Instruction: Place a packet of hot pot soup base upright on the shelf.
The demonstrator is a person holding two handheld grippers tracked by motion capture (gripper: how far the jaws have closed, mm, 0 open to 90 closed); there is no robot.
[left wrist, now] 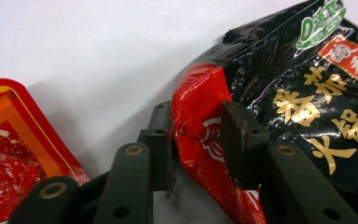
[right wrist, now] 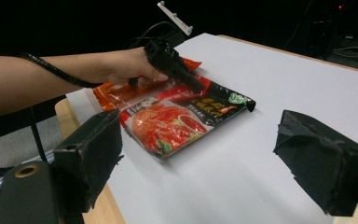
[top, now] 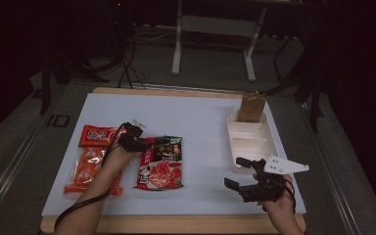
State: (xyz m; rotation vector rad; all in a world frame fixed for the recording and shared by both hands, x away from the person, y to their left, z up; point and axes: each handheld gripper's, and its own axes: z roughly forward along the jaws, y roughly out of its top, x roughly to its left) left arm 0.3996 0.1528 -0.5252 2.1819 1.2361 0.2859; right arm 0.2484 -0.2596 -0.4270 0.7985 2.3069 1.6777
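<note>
Three sauce packets lie on the white counter (top: 200, 122): a small red packet (top: 97, 135) at the far left, an orange packet (top: 89, 169) just nearer, and a red-and-black packet (top: 160, 162) to their right, near the counter's middle. One white tray (top: 247, 142) sits at the right, with one brown bag (top: 251, 106) upright at its far end. The red-and-black packet lies flat, its long axis running near to far, the black end pointing away from the person.

There are two hand-held grippers. The left hand-held gripper (left wrist: 196, 140) pinches the red-and-black packet's left edge close to the far corner, both jaws pressing the crumpled red film. The right hand-held gripper (top: 238, 172) hovers near the tray's near end with its jaws spread and nothing between them.
</note>
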